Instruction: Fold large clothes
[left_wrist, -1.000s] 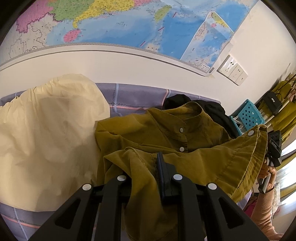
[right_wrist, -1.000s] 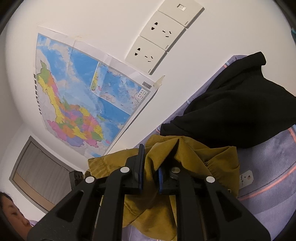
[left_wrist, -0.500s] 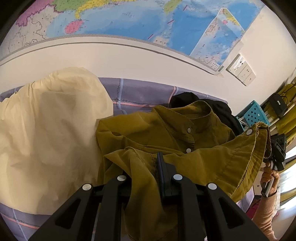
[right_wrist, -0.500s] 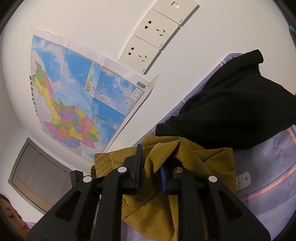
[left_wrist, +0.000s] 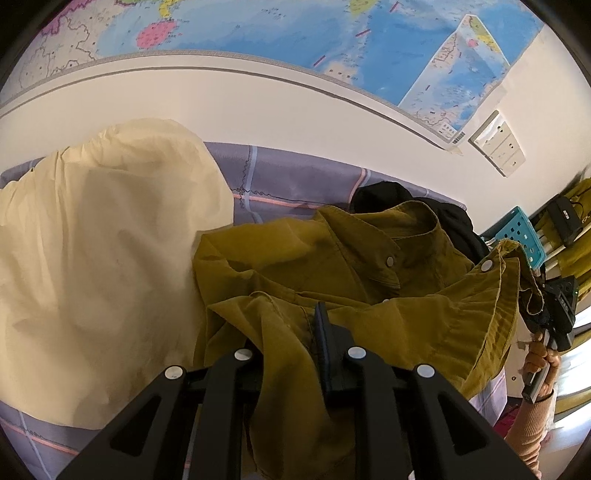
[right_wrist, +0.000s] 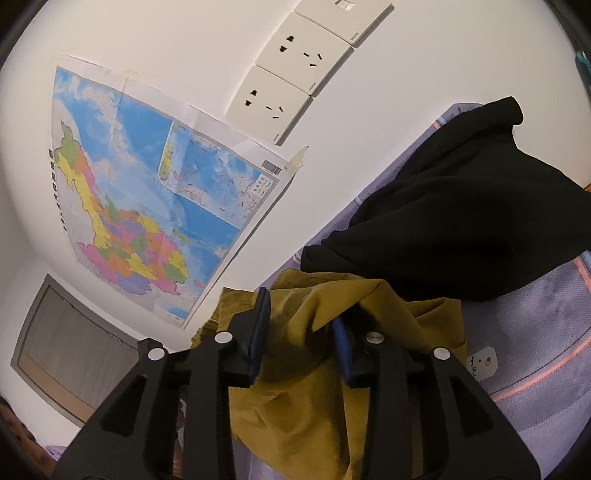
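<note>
An olive-yellow button shirt (left_wrist: 332, 258) lies bunched on the purple checked bedsheet (left_wrist: 288, 184), collar toward the wall. My left gripper (left_wrist: 291, 332) is shut on a fold of its lower part; cloth hides the left finger. My right gripper (right_wrist: 299, 332) holds another part of the same shirt (right_wrist: 314, 387); its jaws stand apart with cloth draped between them. The right gripper also shows at the right edge of the left wrist view (left_wrist: 554, 314), lifting the shirt's hem.
A cream garment (left_wrist: 92, 240) lies spread on the left. A black garment (right_wrist: 461, 221) lies against the wall behind the shirt. A wall map (right_wrist: 147, 206) and sockets (right_wrist: 291, 81) hang above. A teal basket (left_wrist: 524, 236) stands at far right.
The right gripper's jaws have spread apart; they were pinched tight on the shirt before. The left gripper has stayed shut on the shirt, and its view has shifted slightly lower.
</note>
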